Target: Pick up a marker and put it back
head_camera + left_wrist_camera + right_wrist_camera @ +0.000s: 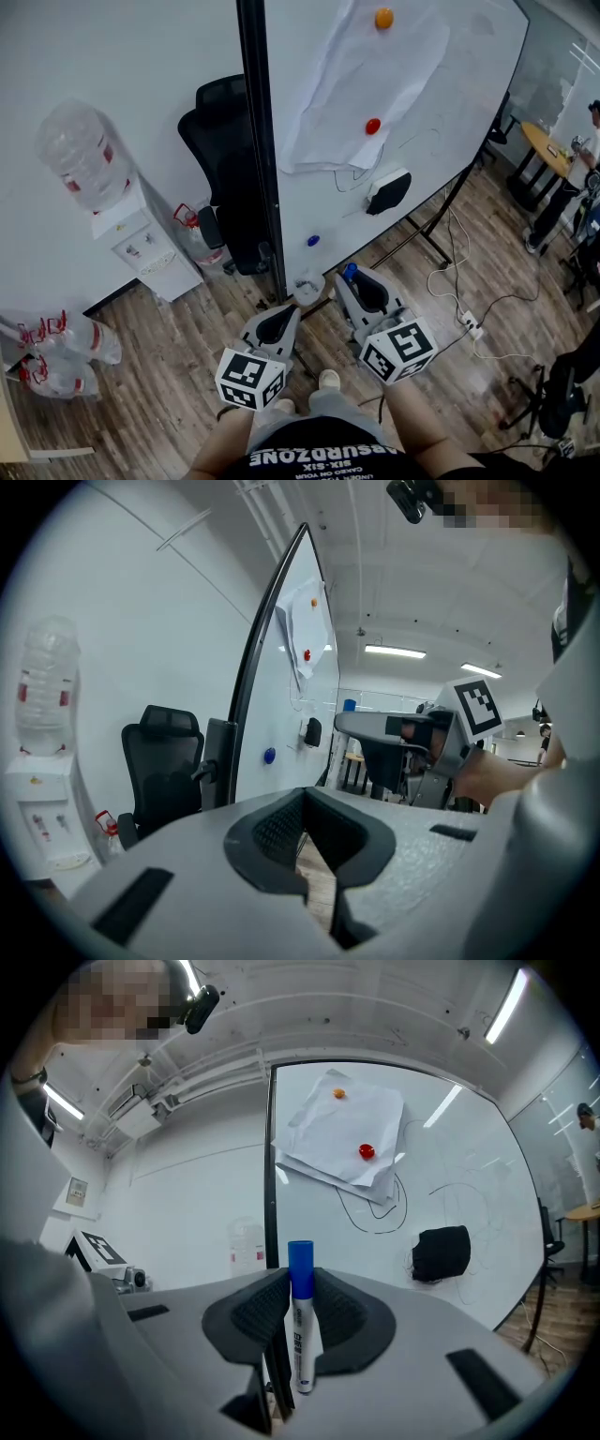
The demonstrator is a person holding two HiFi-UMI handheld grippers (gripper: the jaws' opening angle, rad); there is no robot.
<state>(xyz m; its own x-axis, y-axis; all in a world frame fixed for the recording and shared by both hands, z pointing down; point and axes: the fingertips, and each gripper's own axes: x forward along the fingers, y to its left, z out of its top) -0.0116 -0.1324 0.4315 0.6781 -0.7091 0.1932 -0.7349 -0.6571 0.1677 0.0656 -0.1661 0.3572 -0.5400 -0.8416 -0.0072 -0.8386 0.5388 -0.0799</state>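
Note:
A white marker with a blue cap (pixel 300 1321) stands upright between the pads of my right gripper (pixel 300 1290), which is shut on it. In the head view its blue cap (pixel 350 273) sticks out of the right gripper (pixel 361 283), close to the lower edge of the whiteboard (pixel 441 103). My left gripper (pixel 283 319) hangs beside it to the left, in front of the board's black frame post. The jaws of the left gripper (pixel 307 834) are together with nothing between them. The left gripper view also shows the right gripper (pixel 412 738) pointing at the board.
A black eraser (pixel 388 192), paper sheets (pixel 366 84) and orange, red and blue magnets cling to the board. A black office chair (pixel 225 178) and a water dispenser (pixel 141 239) stand at the left. Cables and a power strip (pixel 469 325) lie on the wood floor at the right.

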